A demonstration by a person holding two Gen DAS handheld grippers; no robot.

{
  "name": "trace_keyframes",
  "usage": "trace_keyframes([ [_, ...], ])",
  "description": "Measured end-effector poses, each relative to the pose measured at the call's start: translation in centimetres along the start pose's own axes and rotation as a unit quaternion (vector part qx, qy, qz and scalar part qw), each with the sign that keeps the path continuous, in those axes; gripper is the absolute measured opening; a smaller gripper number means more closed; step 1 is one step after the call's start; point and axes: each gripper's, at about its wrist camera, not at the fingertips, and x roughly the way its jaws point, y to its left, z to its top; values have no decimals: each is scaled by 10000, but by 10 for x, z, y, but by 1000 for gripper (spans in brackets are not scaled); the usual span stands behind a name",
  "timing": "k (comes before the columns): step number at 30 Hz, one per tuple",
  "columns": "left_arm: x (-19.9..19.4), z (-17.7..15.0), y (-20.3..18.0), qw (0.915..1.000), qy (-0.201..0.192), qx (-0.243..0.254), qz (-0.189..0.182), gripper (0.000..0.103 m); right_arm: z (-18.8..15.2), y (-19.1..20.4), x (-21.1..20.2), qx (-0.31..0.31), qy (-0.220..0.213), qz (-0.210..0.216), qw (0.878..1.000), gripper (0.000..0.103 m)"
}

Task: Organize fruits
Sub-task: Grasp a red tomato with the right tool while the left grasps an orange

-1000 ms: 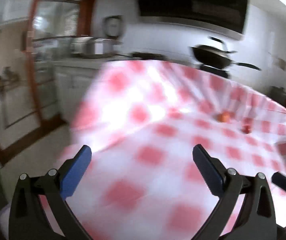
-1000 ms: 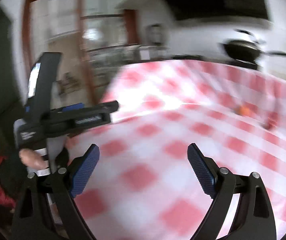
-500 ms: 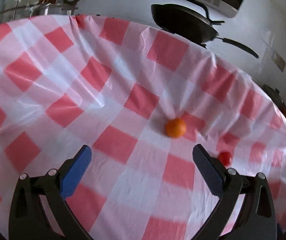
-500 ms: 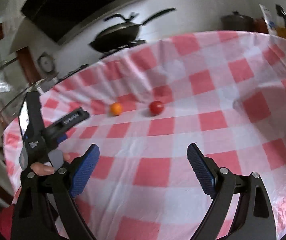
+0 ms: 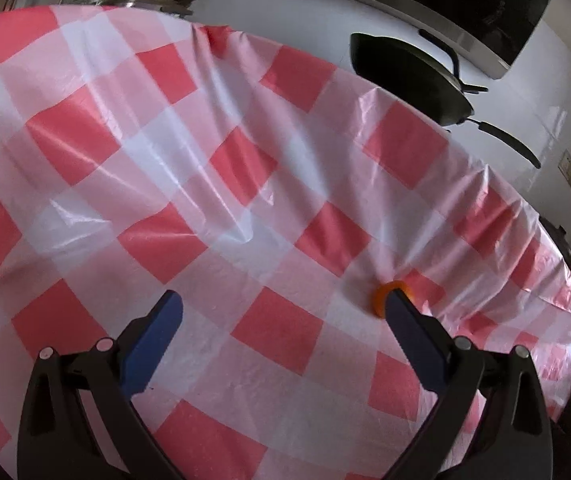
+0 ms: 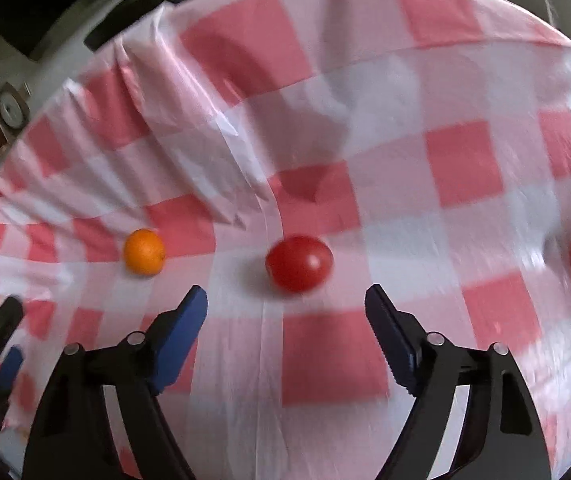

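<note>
One orange (image 6: 144, 257), one tomato (image 6: 299, 263)

The left gripper (image 5: 283, 306) tilts downward, its jaws spread wide with nothing between them. The right gripper (image 6: 287, 300) pitches down more steeply; its jaws have just been closing, nothing between them yet.
</note>
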Motion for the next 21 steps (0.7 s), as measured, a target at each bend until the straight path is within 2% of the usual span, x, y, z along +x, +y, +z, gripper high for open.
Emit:
trace_keyframes([
  [4,1,0,-3,10000,25,68,40,101,11,2,19,-166,177,-163,9996,73],
  [8,2,-1,-6,9999,58,128,40,101,16,-1,34,-333,413,-238,9983,62],
  [10,2,-3,-5,9999,79,123,30,101,17,-1,36,-423,412,-339,9977,55],
  [11,2,-3,-5,9999,85,122,29,101,18,0,37,-451,405,-381,9974,44],
  [13,1,-3,-6,9999,82,134,25,101,15,-3,33,-447,386,-388,9975,40],
  [17,1,-4,-8,9997,113,202,-16,101,9,-16,22,-165,299,-93,9994,40],
  [21,6,-8,-20,9985,274,406,-263,101,7,-44,7,374,-85,657,9971,40],
])
